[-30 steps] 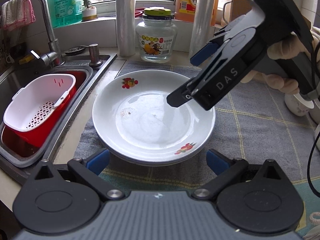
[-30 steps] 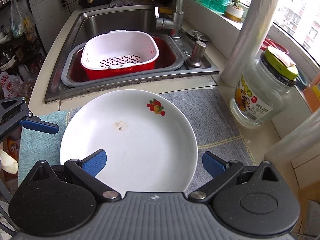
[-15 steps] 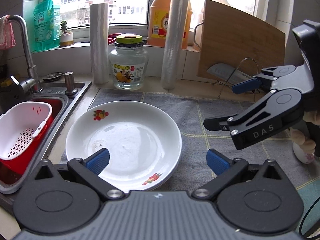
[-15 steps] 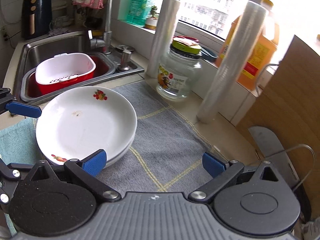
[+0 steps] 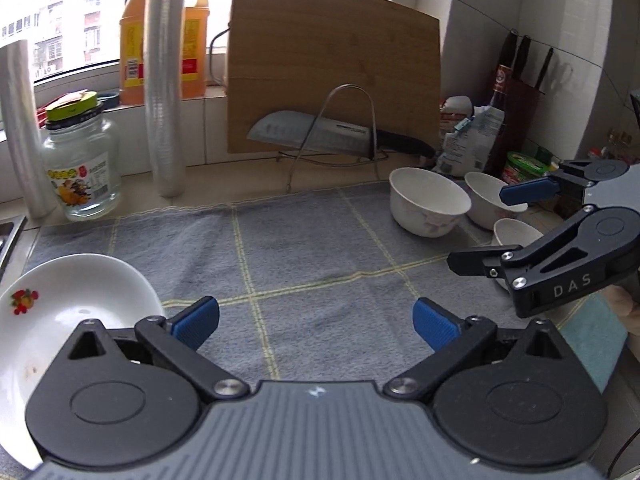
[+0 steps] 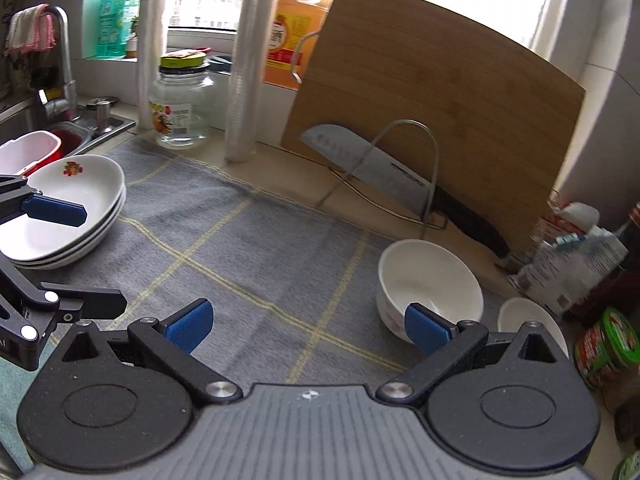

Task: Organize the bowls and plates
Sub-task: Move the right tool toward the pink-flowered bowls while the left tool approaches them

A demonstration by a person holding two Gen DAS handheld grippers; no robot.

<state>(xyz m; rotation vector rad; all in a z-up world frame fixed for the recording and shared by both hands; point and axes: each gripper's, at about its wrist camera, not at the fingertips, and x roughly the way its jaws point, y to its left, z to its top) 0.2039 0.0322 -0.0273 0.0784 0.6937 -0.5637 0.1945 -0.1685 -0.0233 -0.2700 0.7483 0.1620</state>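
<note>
A stack of white plates [image 5: 72, 304] with a fruit print sits at the left end of the grey cloth; it also shows at the left of the right wrist view as the plate stack [image 6: 80, 196]. Three white bowls stand at the right end: a large bowl [image 5: 428, 204], a second bowl [image 5: 490, 200] and a small bowl [image 5: 516, 234]. My left gripper [image 5: 316, 324] hangs open over the bare middle of the cloth, holding nothing. My right gripper [image 6: 307, 327] is open and empty, its right pad just in front of the large bowl [image 6: 430, 280]. A second bowl [image 6: 528, 320] lies partly behind it.
A wooden cutting board [image 5: 332, 72] leans on the back wall, with a cleaver [image 5: 316, 134] in a wire rack before it. A glass jar [image 5: 80, 164] and film rolls [image 5: 164, 80] stand at the back left. Packets and jars [image 6: 604, 344] crowd the right; the sink basket [image 6: 28, 152] lies far left.
Both views have swung right, away from the plates. The plate stack has slid to the left edge and the bowls have come into sight. Both grippers stay open.
</note>
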